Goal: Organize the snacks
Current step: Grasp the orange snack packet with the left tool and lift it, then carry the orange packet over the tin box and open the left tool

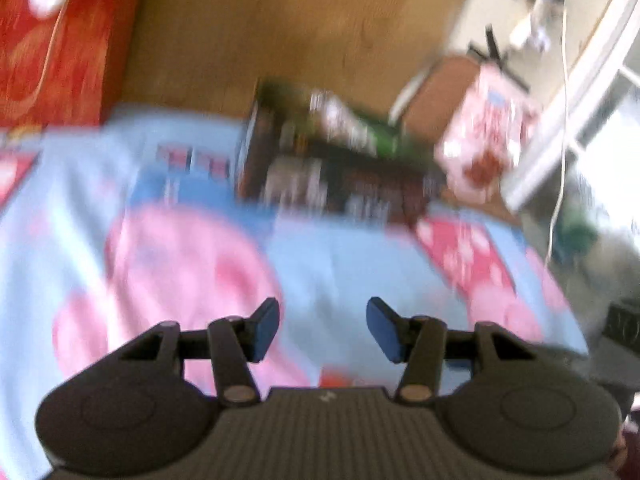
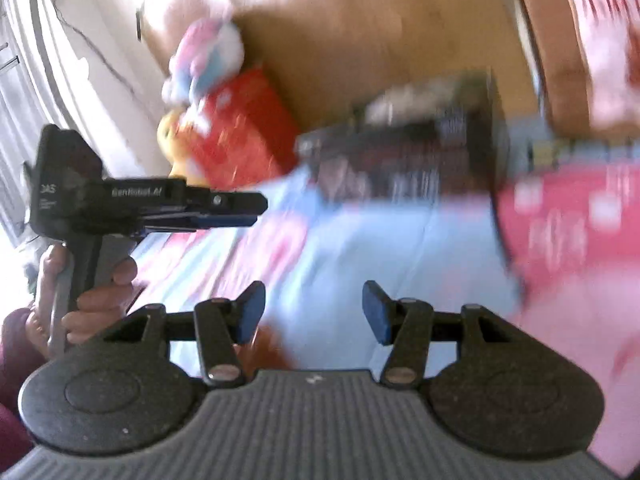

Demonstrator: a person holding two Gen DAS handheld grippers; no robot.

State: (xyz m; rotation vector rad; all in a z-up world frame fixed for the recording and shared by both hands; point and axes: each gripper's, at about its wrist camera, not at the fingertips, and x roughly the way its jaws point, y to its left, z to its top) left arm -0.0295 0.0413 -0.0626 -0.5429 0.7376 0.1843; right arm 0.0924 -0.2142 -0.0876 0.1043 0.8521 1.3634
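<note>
Both wrist views heavily motion-blurred; fine print unreadable. Largest item: a light blue and pink patterned cloth (image 1: 328, 264) covering the near surface, lying over a wooden floor (image 1: 304, 28) that shows beyond it. A red carton (image 1: 56, 52) sits at far left in the left wrist view, on the wood, its near edge meeting the cloth; the same carton appears in the right wrist view with a soft toy in pink, white and blue just beside it. A dark snack box (image 1: 336, 164) with a green upper edge lies at the far border of the cloth, centred ahead of both grippers. Just to its right, a pink and white snack packet (image 1: 486, 136) rests against a brown object; whether the packet and dark box touch cannot be resolved. Left gripper (image 1: 323, 330): blue pads wide apart, nothing between them, hovering above the cloth, well short of the box. Right gripper (image 2: 314, 312): jaws likewise spread wide, empty, above the cloth. In the right wrist view the left gripper is seen side-on, a hand (image 2: 90, 292) wrapped round its handle.
</note>
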